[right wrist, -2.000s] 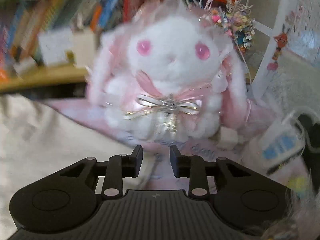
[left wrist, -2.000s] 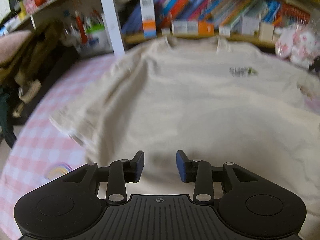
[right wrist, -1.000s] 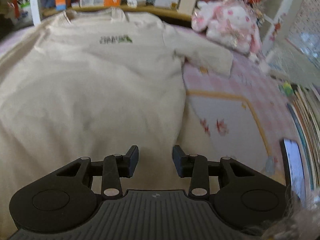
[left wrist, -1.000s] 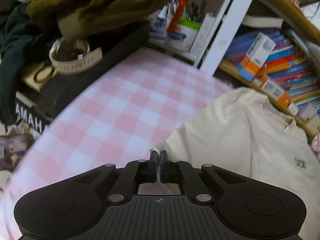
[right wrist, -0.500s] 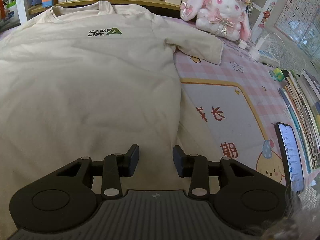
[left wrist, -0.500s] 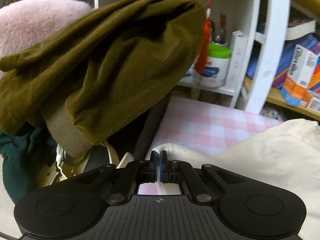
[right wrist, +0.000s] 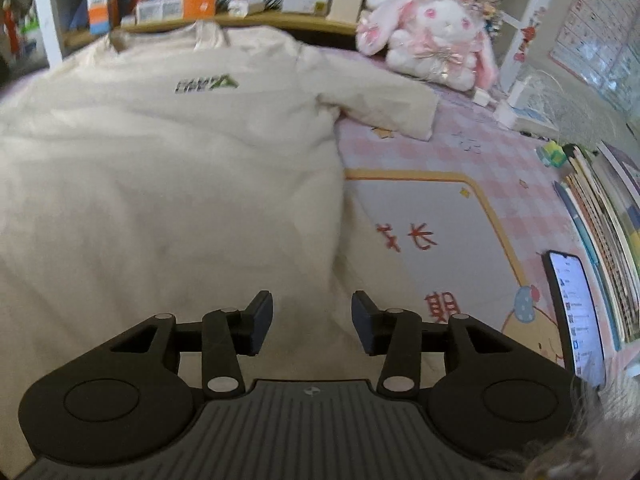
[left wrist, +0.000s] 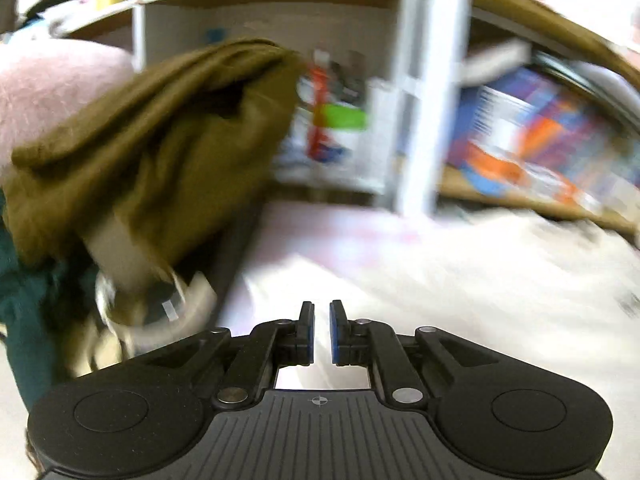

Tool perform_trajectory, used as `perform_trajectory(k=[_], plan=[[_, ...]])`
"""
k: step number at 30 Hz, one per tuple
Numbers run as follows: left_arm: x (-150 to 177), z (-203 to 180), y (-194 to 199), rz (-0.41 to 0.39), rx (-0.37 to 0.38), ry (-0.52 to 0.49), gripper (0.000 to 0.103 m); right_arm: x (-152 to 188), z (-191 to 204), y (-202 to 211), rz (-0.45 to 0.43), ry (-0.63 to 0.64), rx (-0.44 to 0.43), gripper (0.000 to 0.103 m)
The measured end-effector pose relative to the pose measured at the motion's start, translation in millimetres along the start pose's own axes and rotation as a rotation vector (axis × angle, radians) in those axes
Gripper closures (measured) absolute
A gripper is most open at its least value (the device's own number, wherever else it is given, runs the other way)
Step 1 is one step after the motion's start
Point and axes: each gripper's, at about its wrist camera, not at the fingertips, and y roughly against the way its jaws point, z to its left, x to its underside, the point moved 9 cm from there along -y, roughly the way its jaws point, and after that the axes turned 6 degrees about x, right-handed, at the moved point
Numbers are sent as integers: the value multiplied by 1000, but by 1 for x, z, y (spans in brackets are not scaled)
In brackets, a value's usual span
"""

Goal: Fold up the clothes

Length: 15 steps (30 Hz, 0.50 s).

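Observation:
A cream T-shirt with a small green chest logo lies spread flat on the pink checked mat, its right sleeve stretched out to the side. My right gripper hovers over the shirt's lower right part. Its jaws are opening, with nothing between them. The left wrist view is blurred by motion. There my left gripper shows a narrow gap as its jaws open, and no cloth is pinched in it. The shirt lies ahead and to the right of it.
A pink and white plush rabbit sits beyond the sleeve. A lit phone and a row of books line the right edge. An olive garment, a pink fluffy thing and a white shelf post stand near the left gripper.
My left gripper was shut on the sleeve's edge; its jaws have now parted, the cloth is out of them and the view has swung. The right jaws have widened a little.

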Motion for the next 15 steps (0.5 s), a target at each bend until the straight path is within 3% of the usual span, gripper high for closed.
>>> perform_trajectory(k=[2,8,12,15], plan=[[35,-20,21,37,55,5,93,3,-10,2,-2,-5,-3,62],[128,-59,72,146,102,104,90,16,-34,5,-5,31,-53,62],[157,-83,100,178,114,148,71,36,-43,9,11,66,-113,60],[169,-104,115,180,113,143,67,54,-47,13,19,85,-161,60]])
